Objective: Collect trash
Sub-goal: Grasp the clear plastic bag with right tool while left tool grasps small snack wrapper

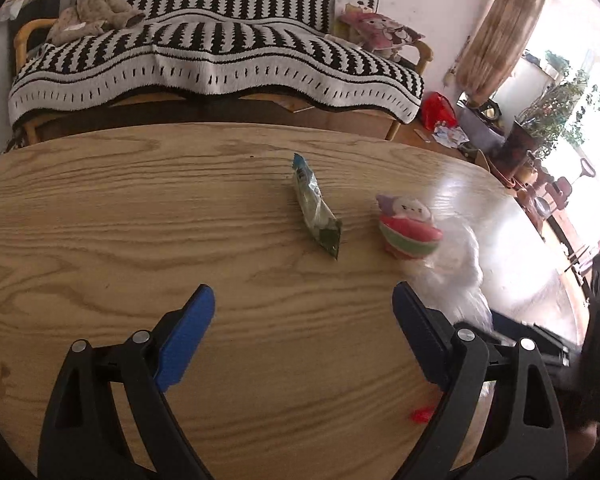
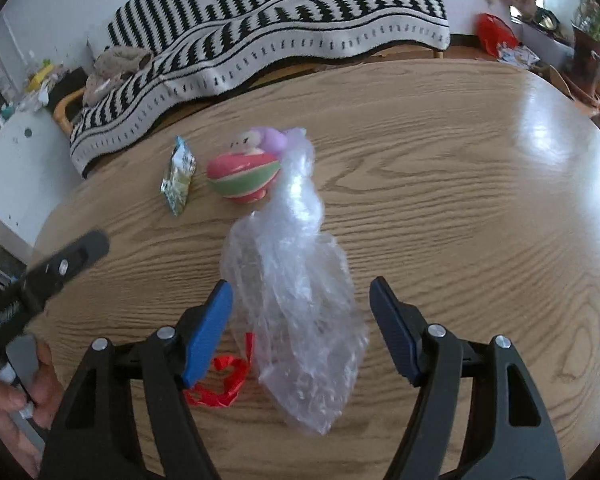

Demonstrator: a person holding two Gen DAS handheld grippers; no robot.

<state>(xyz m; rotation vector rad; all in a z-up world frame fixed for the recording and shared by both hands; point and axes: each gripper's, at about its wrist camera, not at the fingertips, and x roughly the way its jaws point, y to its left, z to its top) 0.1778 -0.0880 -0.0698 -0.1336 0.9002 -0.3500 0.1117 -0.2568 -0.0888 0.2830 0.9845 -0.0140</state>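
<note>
Table (image 2: 440, 140) holds one clear bag (image 2: 296, 300), one snack wrapper (image 2: 178, 178) (at ten o'clock), one plush toy (image 2: 244, 176), one red ribbon (image 2: 224, 380). Left gripper (image 1: 304, 312) jaws spread, empty. Right gripper (image 2: 302, 308) jaws spread around bag, not pinching.

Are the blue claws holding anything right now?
No. The left gripper is open over bare table. The right gripper is open around the plastic bag, pads not pressing it.

Place: home living room.
Evidence: sofa (image 1: 220, 52) under striped throw behind the wooden tabletop (image 1: 140, 220); cushions on sofa; curtain (image 1: 500, 24) and potted plants (image 1: 556, 104) right of sofa.
</note>
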